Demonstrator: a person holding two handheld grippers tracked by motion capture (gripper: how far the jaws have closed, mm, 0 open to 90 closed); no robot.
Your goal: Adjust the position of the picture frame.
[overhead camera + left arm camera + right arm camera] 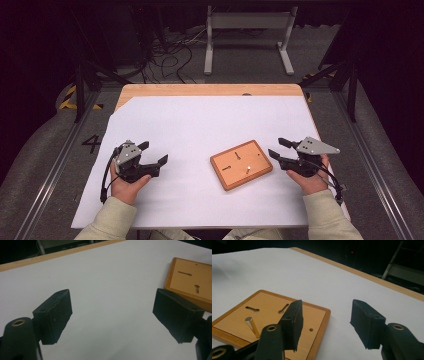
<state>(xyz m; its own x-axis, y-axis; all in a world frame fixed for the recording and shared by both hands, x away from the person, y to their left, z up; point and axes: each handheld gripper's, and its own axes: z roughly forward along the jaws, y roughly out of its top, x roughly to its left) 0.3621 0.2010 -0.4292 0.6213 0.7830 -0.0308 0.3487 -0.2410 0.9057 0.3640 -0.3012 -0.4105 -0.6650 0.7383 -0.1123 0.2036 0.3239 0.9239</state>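
Resting on the white-covered counter (200,125), left tool (153,153) gaped empty, right tool (278,148) stood open and empty just beside the wooden board (241,164), a brass pin (252,326) standing in the board between them.

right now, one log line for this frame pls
left gripper: open, empty, on white sheet | right gripper: open, empty, beside wooden board | metal peg: upright in board | contact: none
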